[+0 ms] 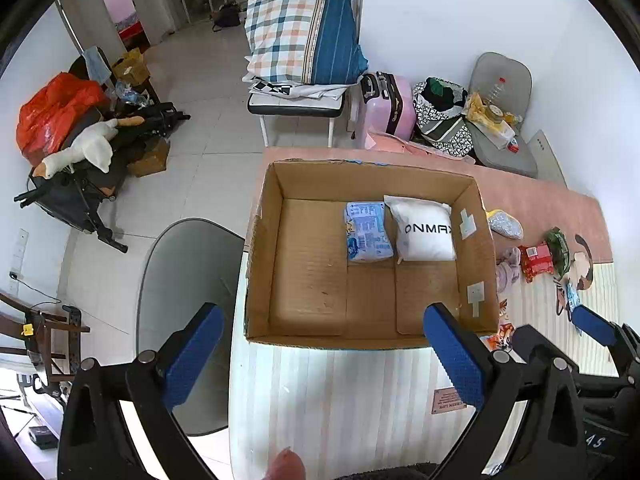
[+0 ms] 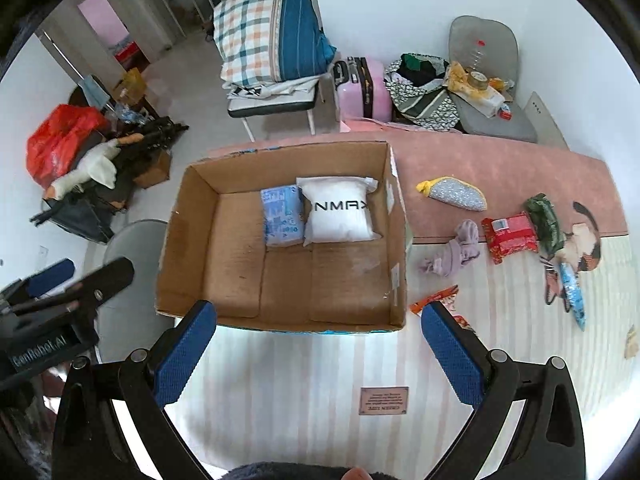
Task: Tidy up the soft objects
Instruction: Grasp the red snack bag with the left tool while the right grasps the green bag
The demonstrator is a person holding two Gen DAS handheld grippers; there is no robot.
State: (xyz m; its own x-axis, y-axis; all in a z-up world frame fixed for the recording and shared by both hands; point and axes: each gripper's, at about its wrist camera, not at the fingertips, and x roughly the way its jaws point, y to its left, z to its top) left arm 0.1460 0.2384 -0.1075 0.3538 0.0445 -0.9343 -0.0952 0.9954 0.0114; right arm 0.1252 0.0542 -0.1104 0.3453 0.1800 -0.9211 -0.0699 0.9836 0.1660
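Observation:
An open cardboard box (image 1: 260,264) (image 2: 176,240) stands on the mattress and holds a blue tissue pack (image 1: 368,232) (image 2: 282,216) and a white pillow pack (image 1: 426,230) (image 2: 340,212) side by side at its far wall. To its right on the mattress lie a silver and yellow pouch (image 2: 454,193), a lilac cloth (image 2: 456,254), a red pack (image 2: 510,236), a green pack (image 2: 544,220) and a blue tube (image 2: 572,294). My left gripper (image 1: 324,326) hangs open before the box's near wall, empty. My right gripper (image 2: 320,322) is open too, near the box's front right corner.
An orange snack wrapper (image 2: 434,300) lies by the box's right front corner. A grey round chair (image 1: 188,280) stands left of the mattress. Beyond are a chair with folded bedding (image 1: 300,32), a pink suitcase (image 1: 390,106), bags and a grey chair (image 1: 500,120) by the wall.

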